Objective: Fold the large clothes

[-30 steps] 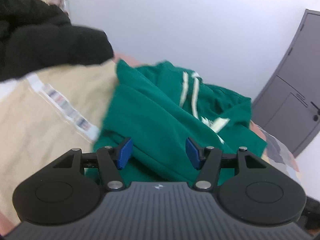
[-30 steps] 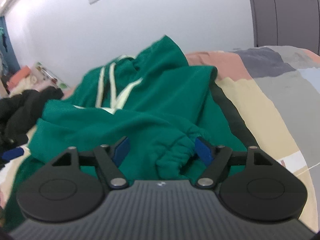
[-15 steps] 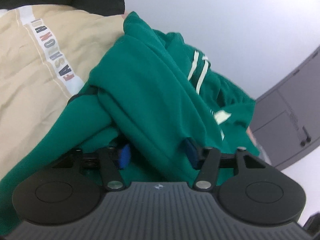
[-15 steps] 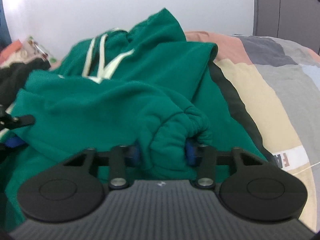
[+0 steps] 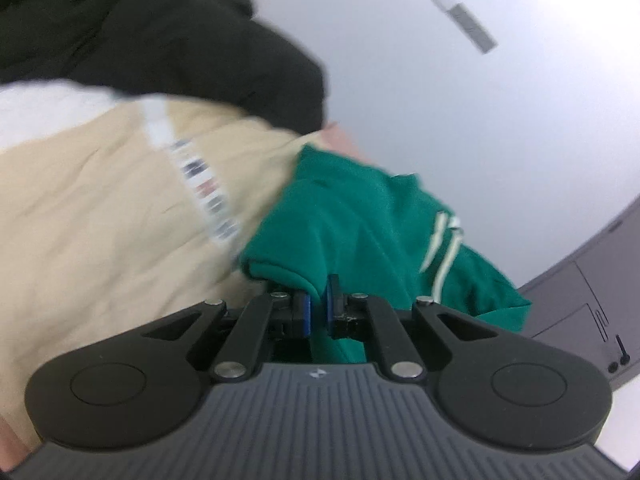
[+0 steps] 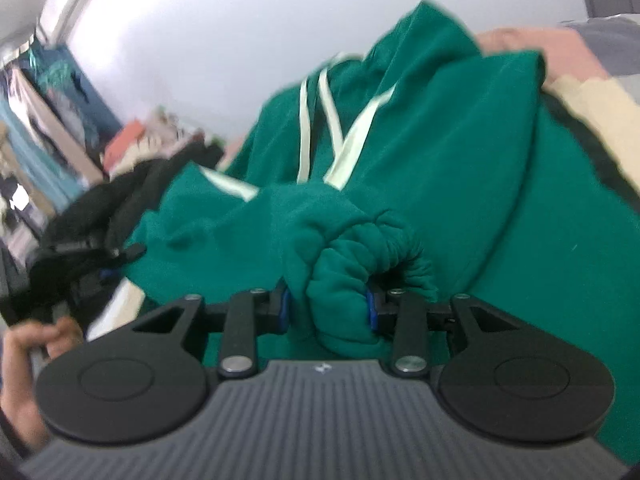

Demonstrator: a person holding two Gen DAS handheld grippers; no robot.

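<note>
A green hoodie (image 5: 360, 216) with pale drawstrings (image 6: 320, 120) lies crumpled on the bed. In the left wrist view my left gripper (image 5: 318, 308) is shut on a folded green edge of it, the cloth pinched thin between the blue pads. My right gripper (image 6: 326, 308) is shut on the bunched sleeve cuff (image 6: 360, 252) of the hoodie (image 6: 440, 140), and the thick roll fills the gap between its pads. The left gripper (image 6: 104, 264) also shows blurred at the left of the right wrist view, at the hoodie's edge, with a hand (image 6: 24, 352) below it.
A black garment (image 5: 160, 52) lies heaped at the bed's far left, also in the right wrist view (image 6: 100, 208). The beige bedcover (image 5: 100, 220) with a printed strip spreads left of the hoodie. A grey door (image 5: 592, 300) stands at the right, and a white wall lies behind.
Both grippers went from open to shut on the hoodie. The left one slid onto the hoodie's edge and rolled. The right one closed on the sleeve cuff and tilted.
</note>
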